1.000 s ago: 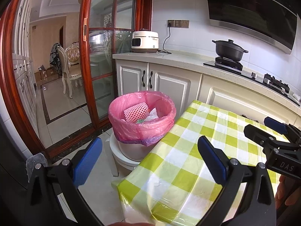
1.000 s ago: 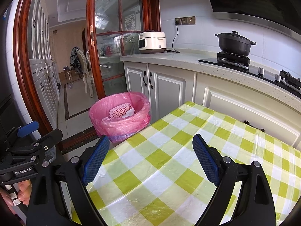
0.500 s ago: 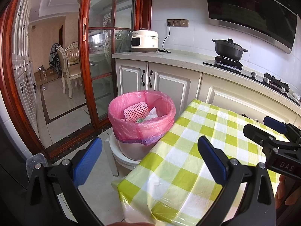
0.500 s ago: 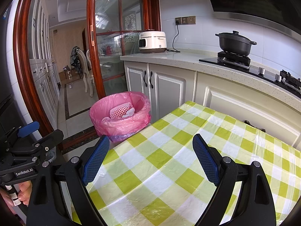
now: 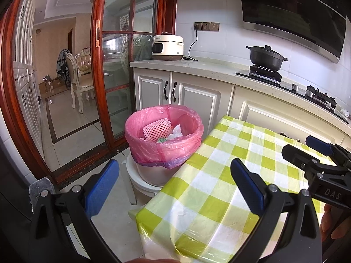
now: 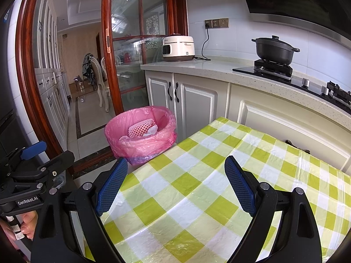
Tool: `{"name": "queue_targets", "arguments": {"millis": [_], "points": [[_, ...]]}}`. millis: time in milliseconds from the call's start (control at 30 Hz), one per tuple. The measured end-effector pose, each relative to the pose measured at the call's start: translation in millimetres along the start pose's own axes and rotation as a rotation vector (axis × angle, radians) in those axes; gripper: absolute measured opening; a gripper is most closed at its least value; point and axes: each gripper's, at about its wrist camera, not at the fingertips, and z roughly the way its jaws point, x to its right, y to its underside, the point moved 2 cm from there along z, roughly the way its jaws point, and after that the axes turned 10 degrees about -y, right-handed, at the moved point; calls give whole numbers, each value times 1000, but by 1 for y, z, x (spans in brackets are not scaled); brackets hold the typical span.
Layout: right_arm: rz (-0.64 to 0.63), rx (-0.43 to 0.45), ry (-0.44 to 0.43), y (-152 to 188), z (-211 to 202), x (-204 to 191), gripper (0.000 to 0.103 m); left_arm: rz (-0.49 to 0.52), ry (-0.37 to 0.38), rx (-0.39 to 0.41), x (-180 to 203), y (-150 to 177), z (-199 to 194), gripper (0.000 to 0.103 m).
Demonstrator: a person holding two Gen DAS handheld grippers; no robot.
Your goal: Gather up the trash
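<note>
Trash (image 5: 156, 129) sits in the pink-lined bin (image 5: 164, 141) beside the checked table (image 5: 219, 188), both grippers (image 5: 173, 184) (image 6: 175, 184) hold nothing with jaws wide apart, so collecting looks finished.

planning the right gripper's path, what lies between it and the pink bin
Only bare checked tablecloth between the right gripper and the pink bin, shown in the right wrist view.

Both wrist views look forward over the checked table (image 6: 197, 186) toward the cabinets; they share the pink-lined bin (image 5: 164, 140), nearer in the left view
</note>
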Motion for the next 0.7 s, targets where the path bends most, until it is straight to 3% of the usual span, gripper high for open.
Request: {"name": "queue_targets", "arguments": {"millis": [700], "points": [[13,4,3,-2,1,-1,85,4,3,-17,-3,-1,4,98]]}}
